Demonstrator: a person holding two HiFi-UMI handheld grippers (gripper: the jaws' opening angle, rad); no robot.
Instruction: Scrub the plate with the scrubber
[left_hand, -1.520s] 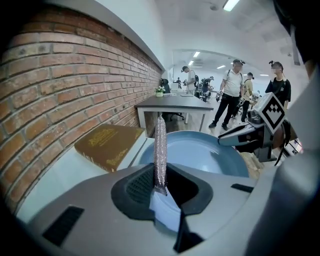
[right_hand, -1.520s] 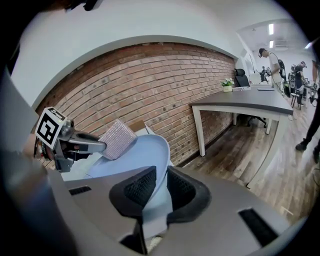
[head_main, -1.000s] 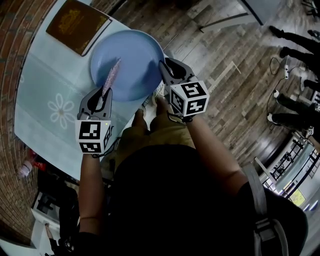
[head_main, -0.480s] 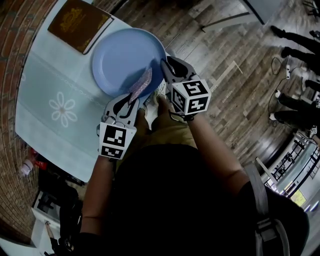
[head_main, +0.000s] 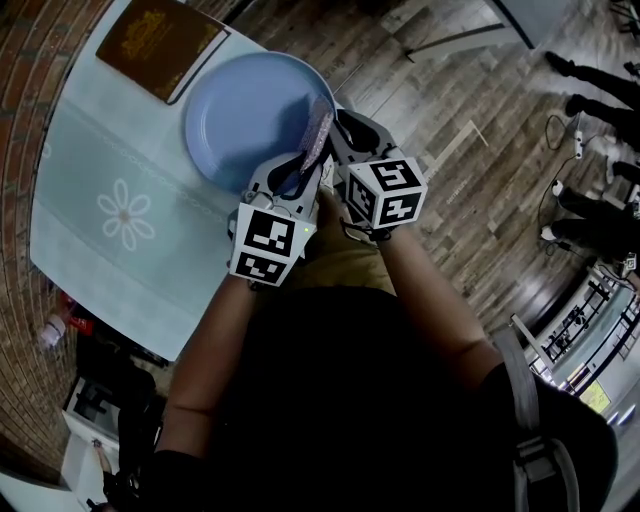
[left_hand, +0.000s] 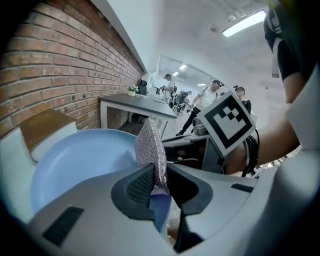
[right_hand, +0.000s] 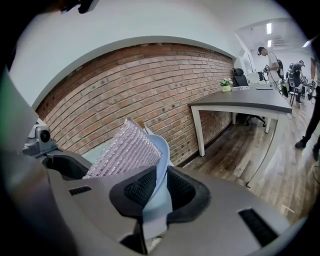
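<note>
A light blue plate (head_main: 245, 115) lies on the pale tablecloth at the table's near edge. My right gripper (head_main: 335, 135) is shut on the plate's rim (right_hand: 159, 150) at its right side. My left gripper (head_main: 305, 165) is shut on a silvery pink mesh scrubber (head_main: 318, 128), which stands up over the plate's right part, close to the right gripper. In the left gripper view the scrubber (left_hand: 150, 152) rises between the jaws with the plate (left_hand: 75, 160) behind it. In the right gripper view the scrubber (right_hand: 125, 150) leans just left of the clamped rim.
A brown book-like board (head_main: 160, 42) lies on the table beyond the plate. The tablecloth (head_main: 110, 200) has a flower print at the left. A brick wall runs along the far left. People's feet (head_main: 590, 90) stand on the wooden floor at the right.
My left gripper has carried the scrubber from the plate's left side across to its right edge, ending beside the right gripper. The right gripper has kept its hold on the rim.
</note>
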